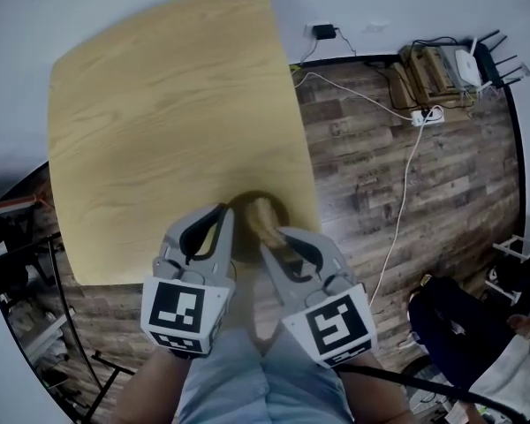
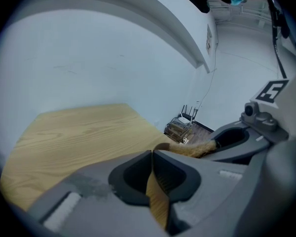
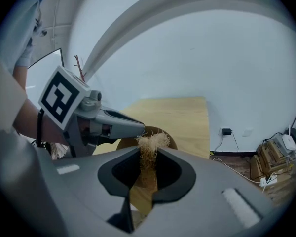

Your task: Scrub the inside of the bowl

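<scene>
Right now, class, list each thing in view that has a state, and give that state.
Left gripper: fingers shut on the rim of the bowl.
Right gripper: fingers shut on the fibre scrubber.
Bowl: at the table edge, gripped by its rim.
Fibre scrubber: gripped, tuft inside the bowl.

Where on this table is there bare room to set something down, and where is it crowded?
Nearly all of the table is bare, from the wall-side edge down to the bowl. Crowding is only at its near right edge: the left claw grips the bowl's rim and the right claw holds the scrubber there.
</scene>
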Available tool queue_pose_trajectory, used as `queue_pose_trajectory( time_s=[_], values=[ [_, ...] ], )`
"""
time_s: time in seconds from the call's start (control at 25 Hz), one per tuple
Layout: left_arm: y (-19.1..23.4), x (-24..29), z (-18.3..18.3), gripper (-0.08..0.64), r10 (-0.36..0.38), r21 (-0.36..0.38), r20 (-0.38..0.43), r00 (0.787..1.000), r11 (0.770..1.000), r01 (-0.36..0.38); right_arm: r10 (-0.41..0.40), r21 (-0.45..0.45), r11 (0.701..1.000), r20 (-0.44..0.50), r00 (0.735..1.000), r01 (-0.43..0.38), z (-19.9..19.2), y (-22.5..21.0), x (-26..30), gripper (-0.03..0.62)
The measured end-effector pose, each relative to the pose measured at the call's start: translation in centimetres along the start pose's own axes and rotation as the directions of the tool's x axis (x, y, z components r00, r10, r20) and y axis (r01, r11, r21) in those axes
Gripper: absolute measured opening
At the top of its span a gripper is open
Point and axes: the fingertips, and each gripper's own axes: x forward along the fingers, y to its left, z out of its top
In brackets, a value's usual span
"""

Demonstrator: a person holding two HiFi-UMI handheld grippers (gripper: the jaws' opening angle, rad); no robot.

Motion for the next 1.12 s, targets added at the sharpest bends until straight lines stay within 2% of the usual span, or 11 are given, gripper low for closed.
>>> queue_pose_trajectory(
  time_s=[0.12, 0.28, 0.44, 0.76, 0.88, 1.12],
  values=[
    [-0.3, 0.0, -0.1, 0.034, -0.024, -0.014, -0.001, 1.0, 1.0, 0.024, -0.003, -0.022, 1.0, -0.022, 1.0, 0.002, -0.1, 0.1, 1.4, 0.061],
    [-0.5, 0.2, 0.0, 0.034, -0.036, -0.025, 0.001, 0.999, 0.999, 0.036, 0.031, -0.048, 0.998, -0.049, 0.998, -0.033, -0.3, 0.9, 3.0, 0.061],
    [-0.1, 0.0, 0.0, 0.034, -0.039, -0.038, 0.001, 0.999, 0.999, 0.039, 0.078, -0.057, 0.995, -0.089, 0.993, -0.084, -0.6, 2.4, 3.7, 0.061],
    [1.0, -0.1, 0.1, 0.034, -0.01, -0.051, 0.007, 1.0, 0.999, 0.01, 0.184, -0.058, 0.98, -0.1, 0.978, -0.19, -0.8, 5.3, 3.5, 0.061],
    [1.5, -0.3, 0.3, 0.034, 0.008, -0.034, 0.01, 1.0, 0.999, -0.008, 0.193, -0.061, 0.978, -0.08, 0.978, -0.198, -0.6, 5.6, 2.6, 0.061],
    [2.1, -0.2, 0.5, 0.034, 0.034, 0.045, 0.02, 0.999, 0.998, -0.034, 0.197, -0.07, 0.977, -0.044, 0.979, -0.2, -0.1, 5.8, 0.4, 0.061]
  ],
)
